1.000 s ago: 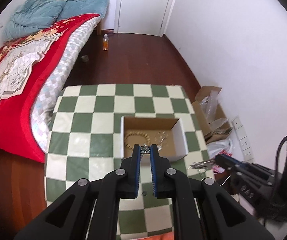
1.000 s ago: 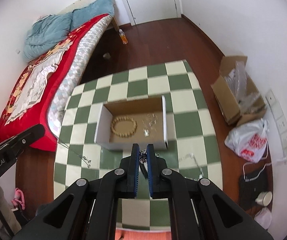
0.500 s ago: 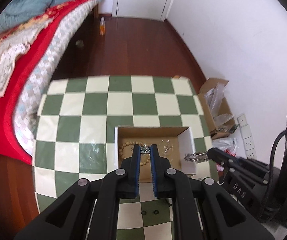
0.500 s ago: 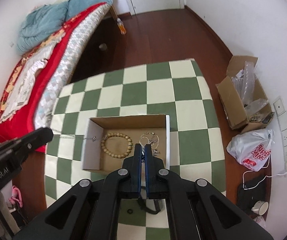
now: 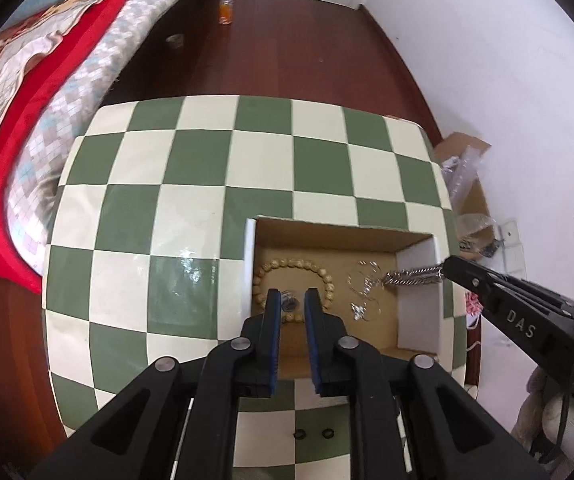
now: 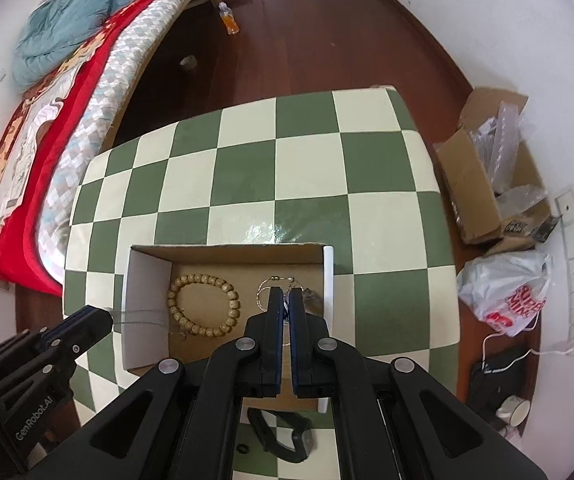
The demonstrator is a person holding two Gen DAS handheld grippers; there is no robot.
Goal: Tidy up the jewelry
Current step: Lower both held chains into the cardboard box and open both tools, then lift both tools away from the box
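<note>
The jewelry sits mostly in the open cardboard box on the checkered bench: a wooden bead bracelet on its floor and thin hoop earrings beside it. The left gripper hovers over the bracelet, fingers a little apart with a small dark trinket between them; whether they actually pinch it I cannot tell. The right gripper has its fingers nearly together on a silver chain that reaches over the box's right wall. To finish well, bring each piece low over bare box floor, clear of the bracelet and hoops, then spread the fingers slowly so the chain pools rather than draping over the wall.
</note>
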